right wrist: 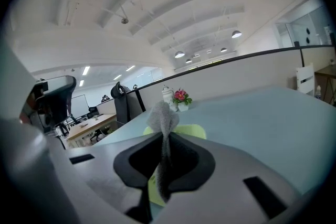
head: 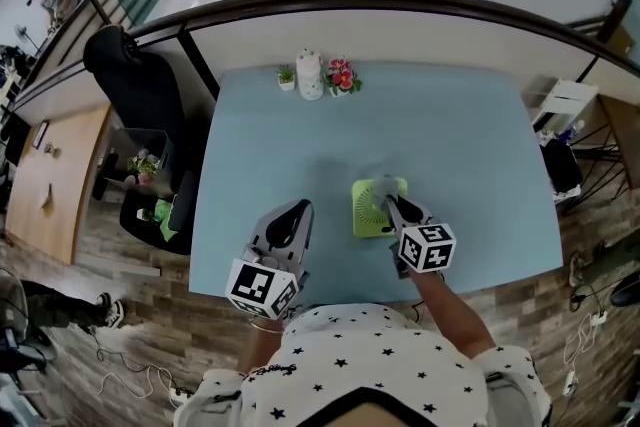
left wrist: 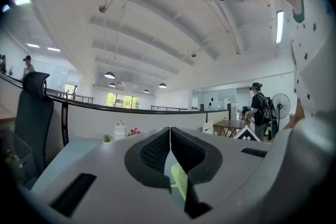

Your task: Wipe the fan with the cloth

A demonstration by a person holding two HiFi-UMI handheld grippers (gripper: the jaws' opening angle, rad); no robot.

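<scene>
Right gripper [right wrist: 167, 139], frame centre, pinches the cloth [right wrist: 163, 115] over the fan [head: 362, 215]; left gripper [left wrist: 170, 136] is closed, empty. Unheld, the fan could slide or tip when wiped.

fan [head: 364, 217]: partly behind right gripper [head: 391, 205] | cloth [head: 379, 181]: blurred in head view

blue table [head: 280, 155] | black office chair [head: 140, 85] | wood floor [head: 90, 245] | ceiling lamps [left wrist: 109, 75]
</scene>
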